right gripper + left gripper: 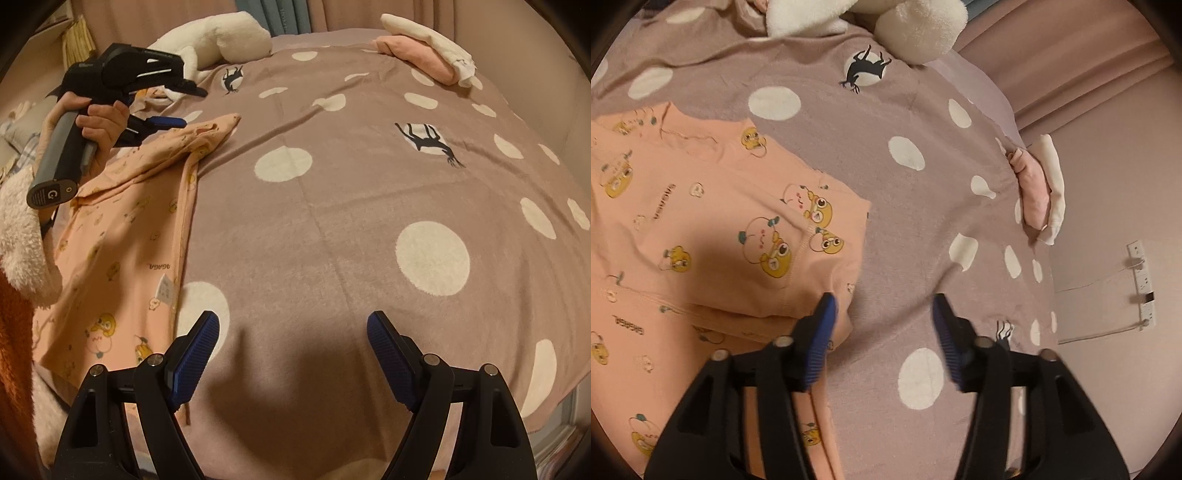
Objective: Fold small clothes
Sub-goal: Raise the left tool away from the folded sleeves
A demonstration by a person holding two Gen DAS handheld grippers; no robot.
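Between my left fingers: nothing held. The left gripper (882,306) stands apart, one blue pad (822,332) over the edge of the peach garment (713,206), the other over bare cover.
My right fingers: the right gripper (291,328) is spread wide and empty, both blue pads (194,354) hanging over the bedspread (332,206) with their shadow just below them.
Peach garment: it lies flat on the bed on my left side, printed with yellow cartoon faces and small lettering. One part is folded over the body, and its folded edge runs just beside my left pad. From the right wrist view its near hem lies just beside my right gripper's left finger.
Left hand: my hand (98,123) grips the grey handle of the left gripper, above the far part of the garment; a fluffy white sleeve (22,236) shows below it.
Bedspread: mauve with white dots and a few black animal shapes, covering the bed under everything.
Folded pile: a pink piece (1032,195) and a cream piece (1054,192) rest together near the far right edge of the bed, well apart from the garment.
White plush thing: it (225,37) lies at the far end of the bed; what it is I cannot tell.
Wall: a white power strip (1143,284) with a cable.
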